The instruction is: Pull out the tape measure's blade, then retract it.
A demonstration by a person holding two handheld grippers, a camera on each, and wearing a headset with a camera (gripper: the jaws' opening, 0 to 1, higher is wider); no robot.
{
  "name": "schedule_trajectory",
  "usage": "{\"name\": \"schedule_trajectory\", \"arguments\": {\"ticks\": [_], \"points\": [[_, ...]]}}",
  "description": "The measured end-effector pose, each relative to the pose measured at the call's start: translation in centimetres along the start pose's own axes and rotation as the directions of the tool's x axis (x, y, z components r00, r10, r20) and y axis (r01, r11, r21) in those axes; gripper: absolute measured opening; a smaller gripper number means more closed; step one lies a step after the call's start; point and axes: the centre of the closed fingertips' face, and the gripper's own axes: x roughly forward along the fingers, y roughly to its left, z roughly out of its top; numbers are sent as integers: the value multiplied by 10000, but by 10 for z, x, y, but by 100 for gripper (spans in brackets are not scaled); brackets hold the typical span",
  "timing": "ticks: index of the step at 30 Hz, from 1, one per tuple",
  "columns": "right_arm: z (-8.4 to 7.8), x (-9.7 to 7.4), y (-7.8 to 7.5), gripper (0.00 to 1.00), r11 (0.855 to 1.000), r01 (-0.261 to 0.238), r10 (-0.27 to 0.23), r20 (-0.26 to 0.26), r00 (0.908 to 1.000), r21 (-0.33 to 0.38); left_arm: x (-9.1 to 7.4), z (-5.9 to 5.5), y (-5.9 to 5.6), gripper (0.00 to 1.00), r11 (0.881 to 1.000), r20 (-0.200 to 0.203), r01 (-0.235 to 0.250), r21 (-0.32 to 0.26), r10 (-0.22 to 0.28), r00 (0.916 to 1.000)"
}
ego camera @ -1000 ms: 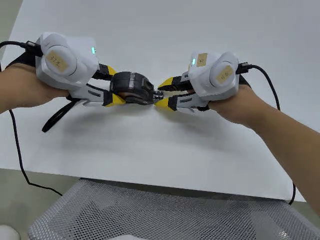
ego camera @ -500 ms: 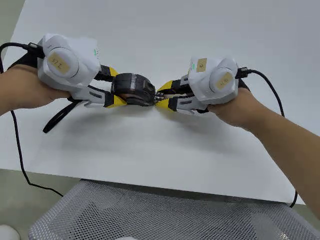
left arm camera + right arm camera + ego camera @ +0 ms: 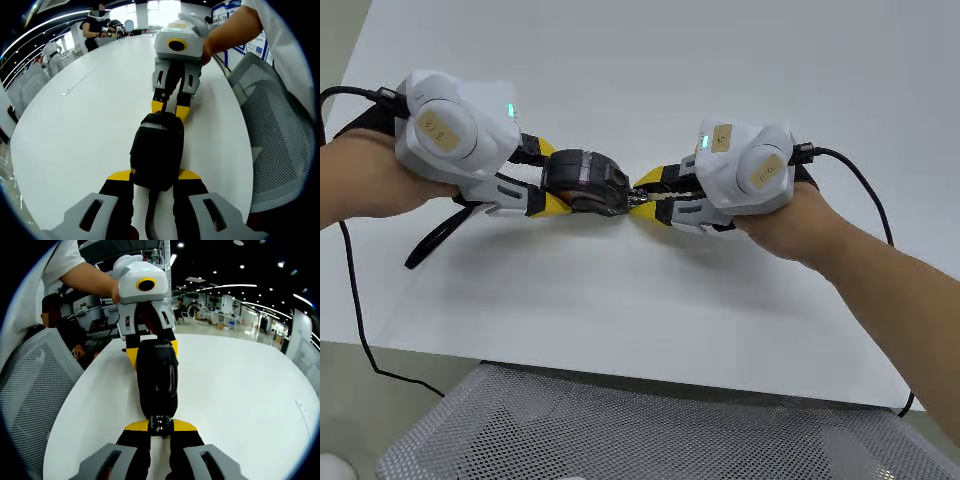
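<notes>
A black tape measure [image 3: 584,180] hangs just above the white table [image 3: 650,290], held between the two grippers. My left gripper [image 3: 552,176] is shut on its case [image 3: 156,150], the yellow-tipped fingers [image 3: 119,175] clamping both sides. My right gripper [image 3: 642,196] is shut on the metal hook at the blade's end [image 3: 160,423], right at the case mouth [image 3: 157,380]. Hardly any blade shows between hook and case. The left gripper [image 3: 145,295] faces the right gripper view, and the right gripper [image 3: 175,52] faces the left gripper view.
A mesh chair back [image 3: 620,425] stands at the table's near edge. Black cables [image 3: 350,290] trail from both grippers over the table sides. People sit at the table's far end [image 3: 100,20] in the left gripper view.
Both grippers and the tape measure have stayed almost in place. The right gripper has rolled slightly and dipped a little; the hook remains at the case mouth.
</notes>
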Motion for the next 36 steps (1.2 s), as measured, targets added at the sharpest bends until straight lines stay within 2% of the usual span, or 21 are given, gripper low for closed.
{"name": "schedule_trajectory", "arguments": {"ticks": [12,36], "points": [[-1,-4,1,10,10000,96,-96,34,9999,-21,0,0,0,24,10000,35,81,-4,-81,10000],[-23,-42,-6,10,9989,458,-456,-298,9985,55,-2,-1,-1,24,9995,22,110,-285,-110,9999]]}}
